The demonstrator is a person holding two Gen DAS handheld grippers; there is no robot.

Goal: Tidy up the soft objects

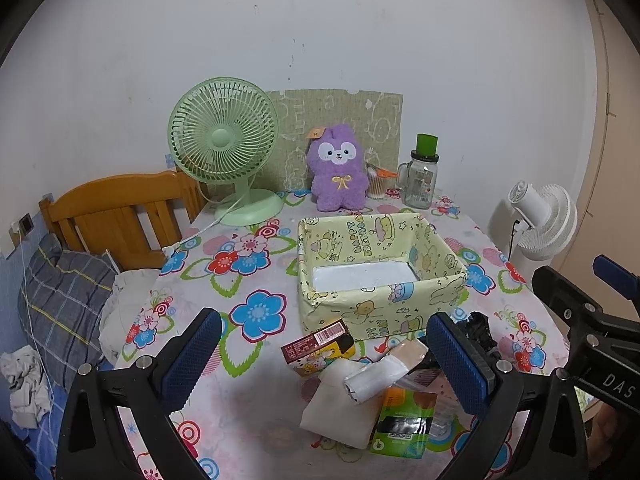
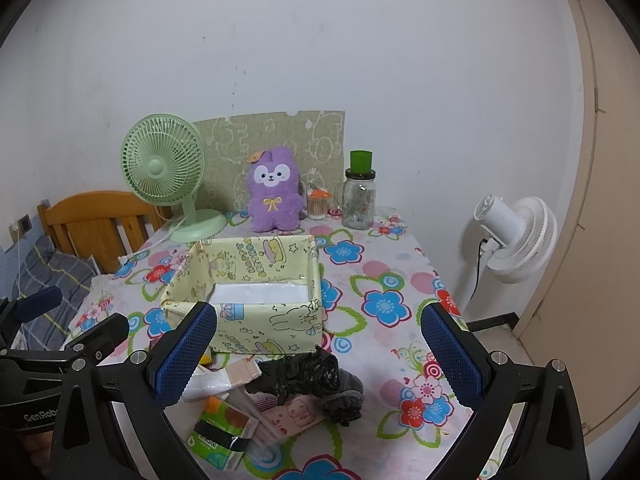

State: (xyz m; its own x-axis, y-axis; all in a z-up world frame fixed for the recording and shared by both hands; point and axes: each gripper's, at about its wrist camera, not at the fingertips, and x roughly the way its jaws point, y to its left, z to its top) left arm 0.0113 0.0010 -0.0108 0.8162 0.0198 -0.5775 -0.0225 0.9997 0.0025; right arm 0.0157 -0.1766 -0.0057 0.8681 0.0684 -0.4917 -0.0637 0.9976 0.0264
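A yellow cartoon-print box [image 1: 380, 304] [image 2: 244, 320] stands open and empty on the flowered table. In front of it lies a pile of soft items: a white pouch [image 1: 340, 404], a white roll [image 1: 376, 380], a green packet [image 1: 404, 424] [image 2: 220, 432], a red and yellow carton [image 1: 320, 348] and a crumpled black plastic bag [image 2: 316, 380] [image 1: 480, 328]. My left gripper [image 1: 324, 360] is open and empty above the pile. My right gripper [image 2: 320, 356] is open and empty over the black bag.
A green desk fan [image 1: 224, 148], a purple plush rabbit [image 1: 338, 172], a glass jar with a green lid [image 1: 420, 180] and a cotton-swab tub [image 1: 378, 182] stand at the table's back. A wooden bed frame [image 1: 116, 216] is left. A white floor fan [image 1: 544, 224] is right.
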